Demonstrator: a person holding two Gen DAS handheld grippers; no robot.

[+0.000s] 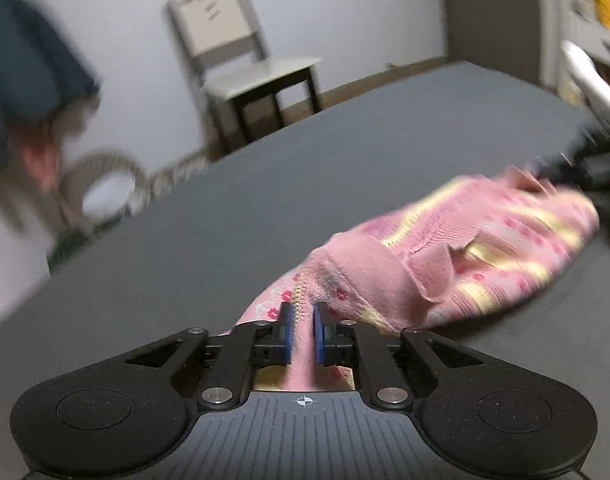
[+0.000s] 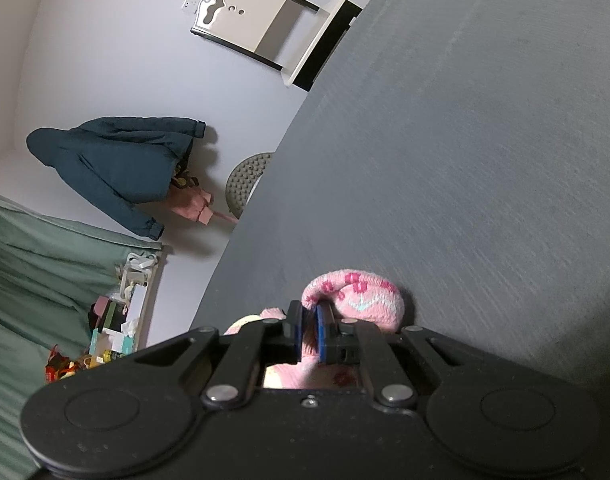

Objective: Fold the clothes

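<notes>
A pink knit garment [image 1: 445, 256] with yellow stripes and small red flowers stretches across the grey table [image 1: 265, 200]. My left gripper [image 1: 303, 320] is shut on one end of it, with cloth pinched between the blue pads. At the far right of the left wrist view, the right gripper [image 1: 577, 164] holds the garment's other end, blurred. In the right wrist view my right gripper [image 2: 309, 322] is shut on a bunched fold of the pink garment [image 2: 357, 296], which curls over the fingers just above the grey table [image 2: 465, 160].
A white chair [image 1: 241, 60] stands against the wall beyond the table's far edge. A dark blue jacket [image 2: 117, 164] hangs on the wall beside a round perforated object [image 2: 245, 180]. A green curtain [image 2: 33, 280] and a cluttered shelf [image 2: 117, 320] lie to one side.
</notes>
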